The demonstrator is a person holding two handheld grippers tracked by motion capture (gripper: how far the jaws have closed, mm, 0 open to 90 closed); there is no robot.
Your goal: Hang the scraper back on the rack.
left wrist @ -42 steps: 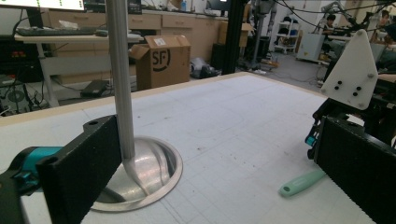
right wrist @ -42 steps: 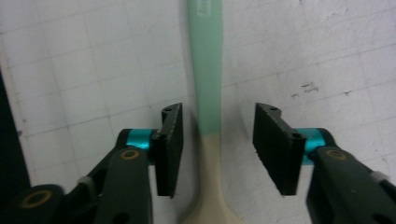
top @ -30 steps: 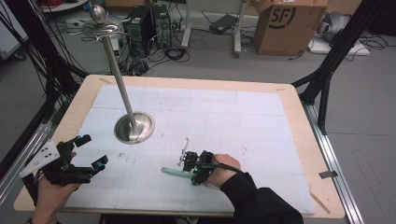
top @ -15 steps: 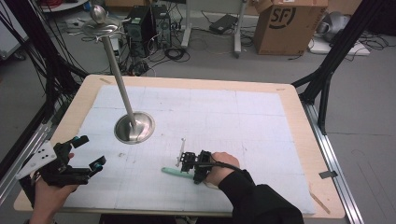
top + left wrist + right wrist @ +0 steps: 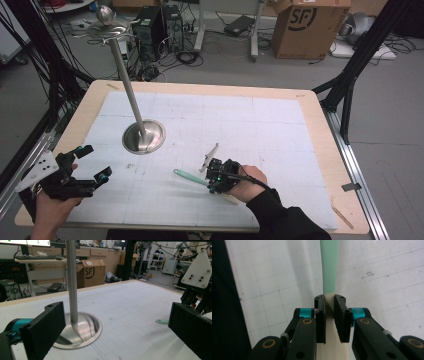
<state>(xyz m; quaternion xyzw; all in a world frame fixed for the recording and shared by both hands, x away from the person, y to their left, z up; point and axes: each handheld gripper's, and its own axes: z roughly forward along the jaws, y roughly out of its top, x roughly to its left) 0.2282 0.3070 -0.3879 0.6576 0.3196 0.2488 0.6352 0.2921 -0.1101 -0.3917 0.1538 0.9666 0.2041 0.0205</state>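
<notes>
A utensil with a mint-green handle (image 5: 185,175) and a cream lower part lies low at the mat's front centre. My right gripper (image 5: 214,181) is shut on it where green meets cream. The right gripper view shows both jaws of the right gripper (image 5: 329,300) pressed against the utensil (image 5: 329,267), whose handle points away. I cannot tell whether the handle touches the mat. At the front left, my left gripper (image 5: 95,162) is open and holds nothing. Between the jaws of the left gripper (image 5: 116,322) appears the green handle tip (image 5: 162,321).
A metal stand with a round dished base (image 5: 144,136) and a tall leaning pole stands left of centre on the white gridded mat (image 5: 250,125); its base (image 5: 80,330) is close ahead of the left gripper. Cardboard box (image 5: 305,25) and cables lie on the floor beyond.
The right gripper stays shut on the utensil and has shifted slightly, with the handle swung a little farther from the front edge. The left gripper has moved only slightly.
</notes>
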